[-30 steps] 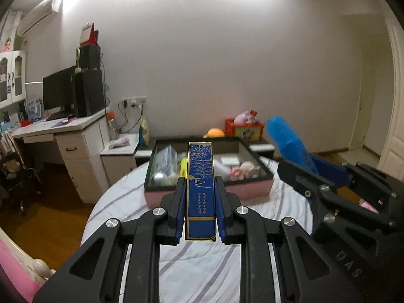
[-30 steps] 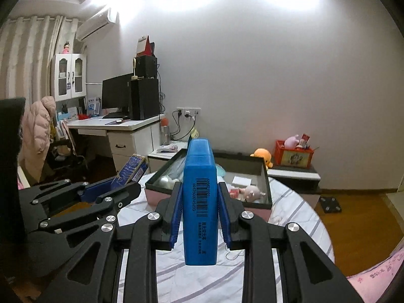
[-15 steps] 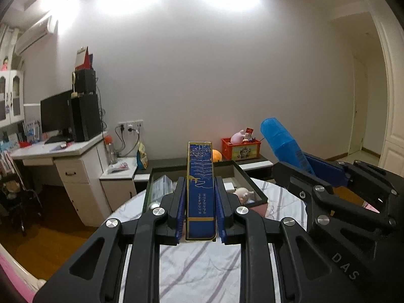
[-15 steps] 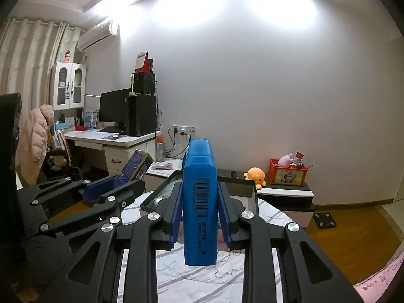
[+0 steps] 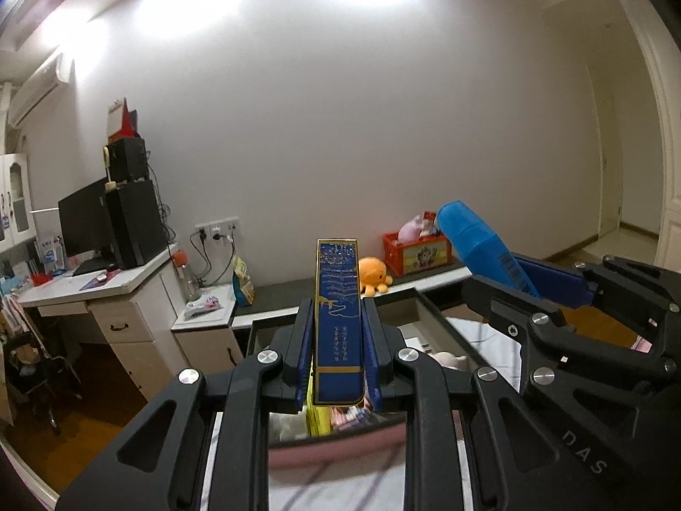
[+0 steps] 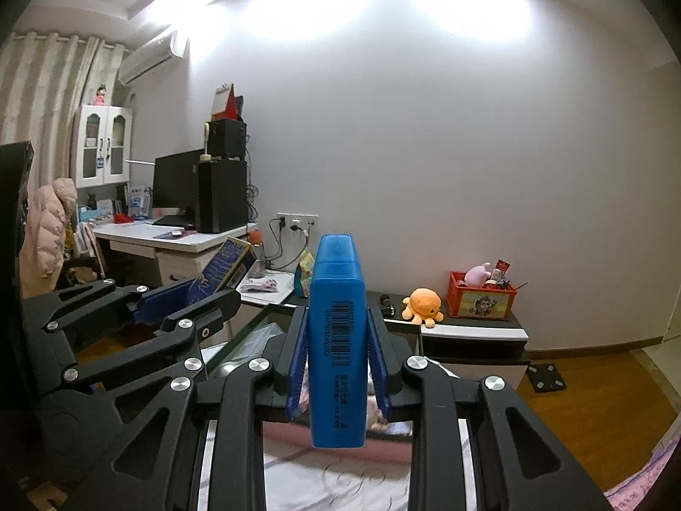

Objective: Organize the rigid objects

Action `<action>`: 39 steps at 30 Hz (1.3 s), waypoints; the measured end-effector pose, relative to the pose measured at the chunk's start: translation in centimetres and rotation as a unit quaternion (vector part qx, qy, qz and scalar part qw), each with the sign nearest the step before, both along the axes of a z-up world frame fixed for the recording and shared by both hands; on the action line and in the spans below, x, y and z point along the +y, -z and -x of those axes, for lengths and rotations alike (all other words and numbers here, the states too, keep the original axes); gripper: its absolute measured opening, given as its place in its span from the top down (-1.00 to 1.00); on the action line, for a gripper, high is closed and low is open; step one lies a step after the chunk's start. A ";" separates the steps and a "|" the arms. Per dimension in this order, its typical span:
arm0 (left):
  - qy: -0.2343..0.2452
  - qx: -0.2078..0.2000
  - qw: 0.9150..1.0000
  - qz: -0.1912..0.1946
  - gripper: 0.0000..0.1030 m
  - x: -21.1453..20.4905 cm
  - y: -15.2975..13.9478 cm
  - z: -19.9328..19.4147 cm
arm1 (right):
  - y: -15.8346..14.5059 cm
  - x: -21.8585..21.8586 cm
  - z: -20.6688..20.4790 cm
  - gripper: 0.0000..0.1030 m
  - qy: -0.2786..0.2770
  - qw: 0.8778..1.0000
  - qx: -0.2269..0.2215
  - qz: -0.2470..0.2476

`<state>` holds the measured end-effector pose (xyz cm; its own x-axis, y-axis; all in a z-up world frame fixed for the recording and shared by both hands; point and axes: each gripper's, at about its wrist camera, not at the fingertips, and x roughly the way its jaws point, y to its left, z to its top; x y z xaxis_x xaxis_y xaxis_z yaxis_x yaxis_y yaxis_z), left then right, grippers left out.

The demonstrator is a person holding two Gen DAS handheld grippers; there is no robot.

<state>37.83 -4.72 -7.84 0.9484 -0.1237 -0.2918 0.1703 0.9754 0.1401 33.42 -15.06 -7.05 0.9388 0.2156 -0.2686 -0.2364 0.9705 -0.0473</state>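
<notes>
navy box (image 5: 338, 319) gold-patterned; blue case (image 6: 337, 340) black barcode; orange plush (image 6: 422, 304).

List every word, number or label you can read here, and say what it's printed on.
"DAS": on the right gripper body, left wrist view.
Barcode digits and small print on the blue case: too small to read.
Gold characters on the dark blue box in the left gripper: unreadable.

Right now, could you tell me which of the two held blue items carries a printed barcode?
The plain blue plastic case in the right gripper; the box in the left gripper is darker, with gold edging and lettering.
</notes>
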 end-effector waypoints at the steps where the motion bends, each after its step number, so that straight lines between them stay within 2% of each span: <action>1: 0.000 0.003 1.000 -0.003 0.60 0.0 0.2 -0.9 | 0.3 0.0 -1.2 0.47 0.002 1.000 0.005 0.001; 5: 0.000 0.039 0.999 -0.014 0.60 -0.1 2.3 -5.7 | 2.1 -0.1 -5.6 0.47 0.010 0.999 0.032 0.010; 9: -0.018 0.096 0.995 -0.030 0.60 -0.4 5.5 -9.9 | 4.9 -0.2 -9.5 0.47 0.021 0.996 0.081 0.018; 15: -0.017 0.166 0.986 -0.031 0.58 -0.6 9.1 -13.0 | 8.6 -0.6 -12.7 0.46 0.019 0.990 0.140 0.017; 21: -0.019 0.175 0.983 -0.056 0.58 -1.3 10.5 -13.5 | 10.0 -1.0 -13.7 0.46 0.014 0.987 0.161 0.011; 27: -0.023 0.169 0.983 -0.062 0.58 -1.2 10.5 -13.9 | 10.1 -1.3 -14.0 0.46 0.013 0.986 0.165 0.005; 28: -0.024 0.170 0.983 -0.064 0.54 -1.1 10.4 -14.0 | 10.1 -1.3 -14.2 0.46 0.013 0.986 0.166 0.005; 30: -0.033 0.172 0.982 -0.067 0.32 -1.2 10.5 -14.1 | 10.1 -1.3 -14.2 0.46 0.021 0.986 0.164 0.008; 31: -0.042 0.175 0.981 -0.072 0.10 -1.2 10.5 -14.2 | 10.1 -1.3 -14.7 0.45 0.026 0.985 0.168 0.009; 32: -0.051 0.176 0.980 -0.077 0.02 -1.1 10.5 -14.2 | 10.1 -1.3 -14.7 0.41 0.030 0.984 0.173 0.009; 34: -0.053 0.171 0.981 -0.074 0.01 -0.6 10.1 -13.8 | 10.1 -1.9 -14.9 0.10 0.048 0.982 0.182 0.004; 36: -0.053 0.167 0.983 -0.056 -0.10 0.1 9.4 -13.2 | 9.6 -2.5 -14.4 -0.29 0.053 0.983 0.174 -0.010; 37: -0.053 0.162 0.984 -0.048 -0.21 0.4 8.9 -12.7 | 9.3 -2.9 -14.0 -0.35 0.056 0.984 0.168 -0.018; 39: -0.058 0.150 0.986 -0.039 -0.37 1.0 7.9 -11.7 | 8.4 -3.4 -13.1 -0.62 0.057 0.985 0.158 -0.031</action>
